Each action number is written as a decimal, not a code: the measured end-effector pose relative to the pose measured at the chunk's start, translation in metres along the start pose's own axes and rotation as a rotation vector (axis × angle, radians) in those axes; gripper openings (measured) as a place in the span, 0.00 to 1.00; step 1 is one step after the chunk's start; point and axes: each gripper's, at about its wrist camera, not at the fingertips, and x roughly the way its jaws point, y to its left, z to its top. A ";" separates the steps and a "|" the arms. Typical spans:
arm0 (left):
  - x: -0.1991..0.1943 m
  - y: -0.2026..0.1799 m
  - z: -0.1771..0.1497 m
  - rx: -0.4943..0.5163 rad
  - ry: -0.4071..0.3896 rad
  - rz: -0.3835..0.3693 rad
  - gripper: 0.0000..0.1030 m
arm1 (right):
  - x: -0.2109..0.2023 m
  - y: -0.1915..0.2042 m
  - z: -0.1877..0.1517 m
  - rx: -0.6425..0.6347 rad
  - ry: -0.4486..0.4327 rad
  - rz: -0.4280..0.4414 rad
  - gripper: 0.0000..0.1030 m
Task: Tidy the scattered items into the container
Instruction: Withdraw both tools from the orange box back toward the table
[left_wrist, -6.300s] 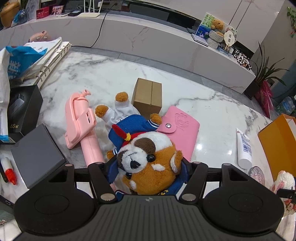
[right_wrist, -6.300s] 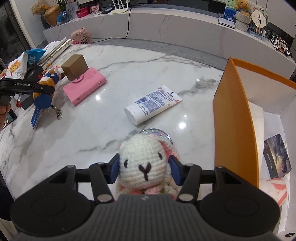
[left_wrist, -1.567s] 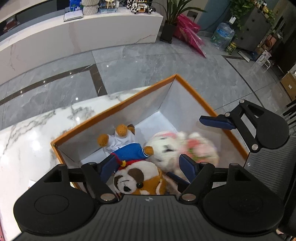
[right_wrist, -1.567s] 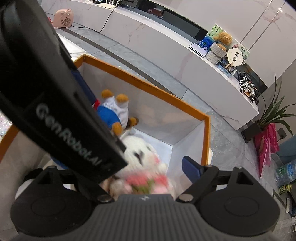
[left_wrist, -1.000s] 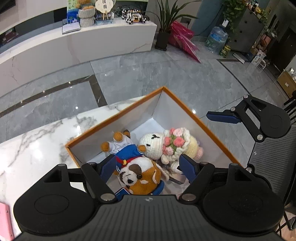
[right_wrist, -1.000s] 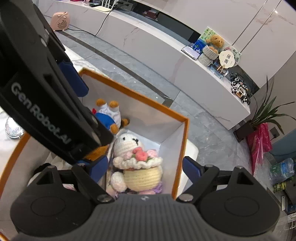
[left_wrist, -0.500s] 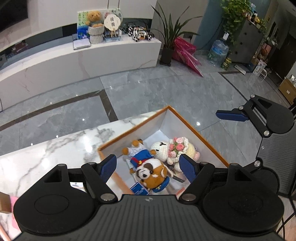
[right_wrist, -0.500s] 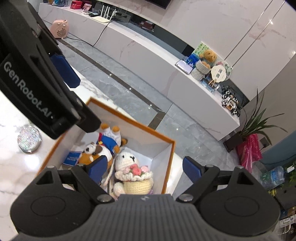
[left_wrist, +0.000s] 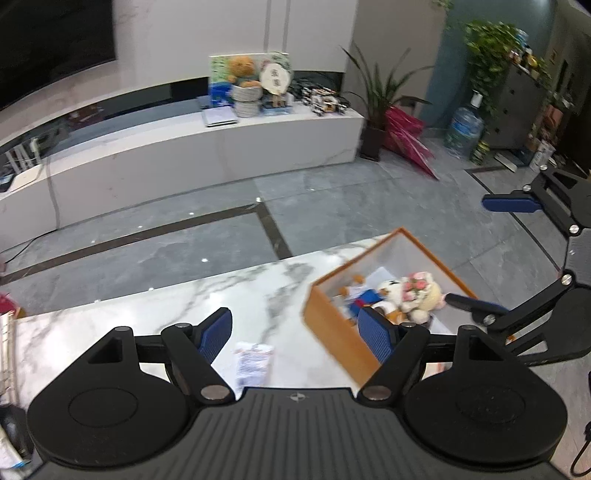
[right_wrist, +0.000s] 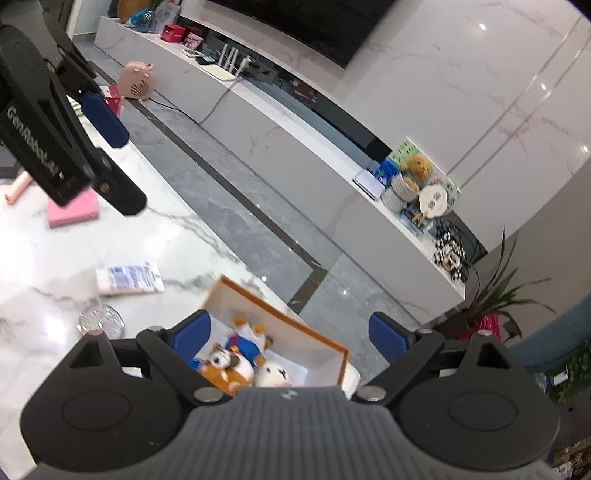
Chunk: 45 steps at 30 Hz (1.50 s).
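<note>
So both plushes are now in the orange box (left_wrist: 332, 332): the dog plush (right_wrist: 229, 363) in its blue sailor top and the crocheted bunny (left_wrist: 410, 293) with the pink flower bouquet lie side by side on the box floor, touching, where a second and a half back each sat between a gripper's pads. Left gripper (left_wrist: 295, 332) is empty, jaws wide apart, pulled up and back from the box. Right gripper (right_wrist: 291, 334) is empty too, jaws opening further, nothing between them, lifted well above the box.

Meaning: two items done, drop confirmed. Left on the bench (right_wrist: 177, 236): white cream tube (right_wrist: 129, 278), glittery round disc (right_wrist: 100, 319) near it, pink wallet (right_wrist: 74, 210) further off, partly behind the left gripper. Likely next is the tube, the item nearest the box after the disc.
</note>
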 end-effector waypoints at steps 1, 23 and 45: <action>-0.006 0.008 -0.004 -0.003 -0.004 0.006 0.86 | -0.003 0.005 0.005 -0.007 -0.006 0.002 0.91; -0.031 0.183 -0.132 -0.204 0.059 0.101 0.87 | 0.005 0.129 0.058 -0.001 -0.055 0.159 0.92; 0.038 0.252 -0.259 -0.422 -0.032 0.226 0.87 | 0.111 0.195 -0.037 0.371 0.105 0.112 0.92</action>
